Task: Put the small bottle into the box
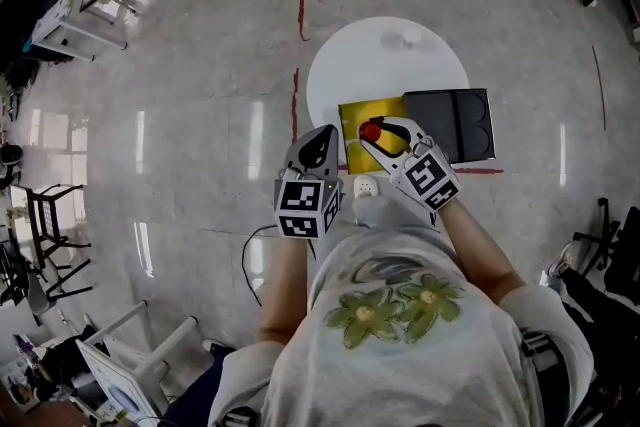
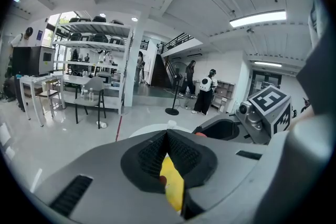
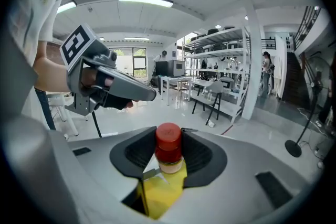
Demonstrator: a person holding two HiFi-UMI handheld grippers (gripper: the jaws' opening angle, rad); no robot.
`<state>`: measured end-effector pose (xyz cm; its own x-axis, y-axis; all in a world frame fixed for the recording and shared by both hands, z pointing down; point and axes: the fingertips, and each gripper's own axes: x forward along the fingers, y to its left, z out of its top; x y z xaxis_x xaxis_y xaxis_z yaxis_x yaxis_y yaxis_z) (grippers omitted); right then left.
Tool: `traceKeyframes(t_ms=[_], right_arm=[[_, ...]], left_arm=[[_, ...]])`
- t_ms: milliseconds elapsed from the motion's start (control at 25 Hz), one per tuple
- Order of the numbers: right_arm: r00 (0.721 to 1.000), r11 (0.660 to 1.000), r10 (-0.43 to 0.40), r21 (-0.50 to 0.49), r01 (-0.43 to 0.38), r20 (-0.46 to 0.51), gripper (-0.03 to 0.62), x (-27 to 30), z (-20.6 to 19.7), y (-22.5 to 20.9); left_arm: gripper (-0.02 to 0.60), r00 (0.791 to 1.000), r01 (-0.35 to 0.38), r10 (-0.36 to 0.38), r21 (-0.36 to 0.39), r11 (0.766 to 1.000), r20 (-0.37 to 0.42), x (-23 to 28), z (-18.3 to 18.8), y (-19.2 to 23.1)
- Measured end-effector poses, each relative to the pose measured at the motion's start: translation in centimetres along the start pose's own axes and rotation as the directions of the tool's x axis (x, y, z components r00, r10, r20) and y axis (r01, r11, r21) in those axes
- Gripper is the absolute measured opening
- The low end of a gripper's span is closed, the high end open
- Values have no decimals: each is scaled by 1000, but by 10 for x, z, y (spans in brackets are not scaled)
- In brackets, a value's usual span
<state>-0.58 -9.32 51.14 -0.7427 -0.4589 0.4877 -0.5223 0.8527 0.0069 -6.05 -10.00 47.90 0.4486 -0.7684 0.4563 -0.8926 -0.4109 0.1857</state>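
The right claw (image 3: 169, 157) grips the small bottle (image 3: 168, 139) by its neck. The bottle is upright, red cap up, long axis vertical. The open yellow box (image 1: 350, 115) on the round white bench (image 1: 385, 50) lies directly beneath it, so lowering looks like the next move. Whether its base is already past the rim is unclear. The left claw (image 2: 167, 136) is closed and empty, just left of the box.

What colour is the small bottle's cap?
Red: the cap of the small bottle shows best in the right gripper view.
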Motion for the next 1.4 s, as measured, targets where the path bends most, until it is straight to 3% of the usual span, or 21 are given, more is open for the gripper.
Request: traceKeyframes(t_ms=[1400], right_arm=[[988, 996, 93, 18, -91, -127, 152, 33, -65, -9]], left_arm=[[2, 997, -48, 46, -35, 998, -59, 28, -21, 15]])
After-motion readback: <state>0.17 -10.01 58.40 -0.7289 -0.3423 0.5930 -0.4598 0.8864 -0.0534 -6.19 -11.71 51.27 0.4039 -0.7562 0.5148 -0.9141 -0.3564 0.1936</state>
